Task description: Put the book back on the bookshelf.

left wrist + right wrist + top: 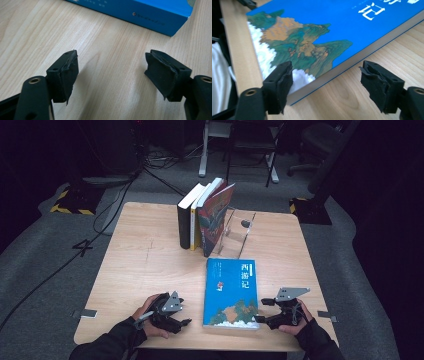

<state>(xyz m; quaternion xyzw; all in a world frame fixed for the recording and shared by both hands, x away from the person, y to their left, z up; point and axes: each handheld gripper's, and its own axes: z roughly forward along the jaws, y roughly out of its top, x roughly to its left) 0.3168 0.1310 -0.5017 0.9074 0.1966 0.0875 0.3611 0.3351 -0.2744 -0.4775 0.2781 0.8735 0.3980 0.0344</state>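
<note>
Currently the blue book (231, 293) lies flat, cover up, at the near edge of the table (145, 270), its bottom edge almost flush with that edge. The right hand-held gripper (261, 318) sits at the book's near right corner with its jaws wide; in the right gripper view one pad (280, 86) is over the cover's corner and the other (378, 83) stands off over bare wood, neither pressing. The left hand-held gripper (186, 322) is near the book's left side, jaws wide with nothing between them; the left gripper view has only table grain between the pads and the book's blue edge (140, 15) beyond.

Risks, as judged from this layout:
- Book lies flat with no gap under it. A pad trying to get beneath the corner may just shove the book sideways or toward the near edge, where it could slide off.
- A grip on the corner alone may catch only the cover or a few pages, so the book fans open or bends when raised.
- One-sided lift: the weight hangs off the corner and could twist out of the pads.
- Row of upright books (202, 215) and clear bookend (239, 234) towards the far edge: a careless push could tip them.
</note>
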